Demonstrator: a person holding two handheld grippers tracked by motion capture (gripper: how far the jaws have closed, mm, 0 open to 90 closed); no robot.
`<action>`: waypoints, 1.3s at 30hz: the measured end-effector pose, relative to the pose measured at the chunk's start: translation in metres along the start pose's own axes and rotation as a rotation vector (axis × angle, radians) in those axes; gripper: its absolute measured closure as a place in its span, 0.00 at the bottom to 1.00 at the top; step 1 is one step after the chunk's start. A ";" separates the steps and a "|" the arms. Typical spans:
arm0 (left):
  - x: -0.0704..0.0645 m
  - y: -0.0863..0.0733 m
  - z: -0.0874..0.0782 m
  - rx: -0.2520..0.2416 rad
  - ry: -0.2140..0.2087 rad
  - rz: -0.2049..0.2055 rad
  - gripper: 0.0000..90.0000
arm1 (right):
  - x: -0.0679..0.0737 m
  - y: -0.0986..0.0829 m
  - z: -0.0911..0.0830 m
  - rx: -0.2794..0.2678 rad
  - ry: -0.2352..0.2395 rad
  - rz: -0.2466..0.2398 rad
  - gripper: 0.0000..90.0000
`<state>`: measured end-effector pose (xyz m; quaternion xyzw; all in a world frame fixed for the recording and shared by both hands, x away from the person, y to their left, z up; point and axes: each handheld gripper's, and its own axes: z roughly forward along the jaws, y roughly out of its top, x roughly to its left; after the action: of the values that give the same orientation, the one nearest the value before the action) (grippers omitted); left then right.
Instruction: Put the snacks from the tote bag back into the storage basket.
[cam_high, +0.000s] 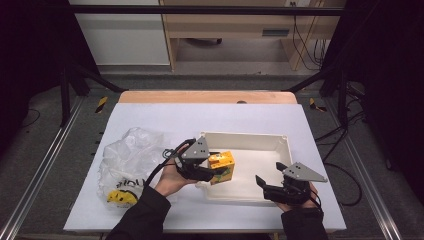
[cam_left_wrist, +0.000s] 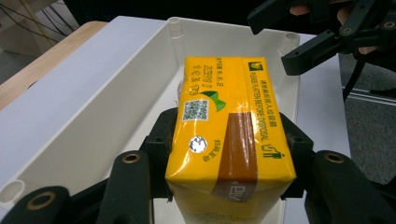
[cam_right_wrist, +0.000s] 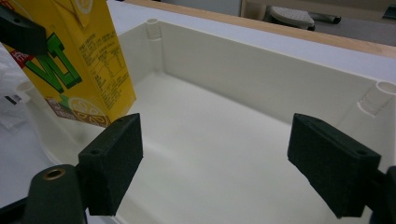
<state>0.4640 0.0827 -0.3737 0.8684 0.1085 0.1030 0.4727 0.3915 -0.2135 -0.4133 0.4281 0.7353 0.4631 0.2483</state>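
Your route into the white tray is free across its bare middle and right, while the yellow carton blocks its left end, its walls ring it, and the plastic bag crowds the table left.

Lab: black rig frame, floor cables, white-covered table.

Table: wooden top, mostly covered w/ a white sheet. On the sheet: a white tray right of centre, and a crumpled clear plastic bag (yellow item inside) at left, apart from the tray.
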 end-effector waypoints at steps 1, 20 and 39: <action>0.000 -0.001 0.001 0.002 -0.009 0.003 0.56 | 0.000 0.000 0.000 -0.001 -0.001 -0.001 0.20; 0.000 -0.021 0.013 0.019 -0.100 0.040 0.56 | 0.001 -0.001 0.002 0.007 0.002 -0.009 0.20; -0.002 -0.031 0.028 0.047 -0.138 0.068 0.56 | 0.001 -0.002 0.003 0.011 0.003 -0.011 0.21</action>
<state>0.4666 0.0764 -0.4150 0.8875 0.0486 0.0561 0.4548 0.3924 -0.2119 -0.4159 0.4247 0.7406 0.4583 0.2473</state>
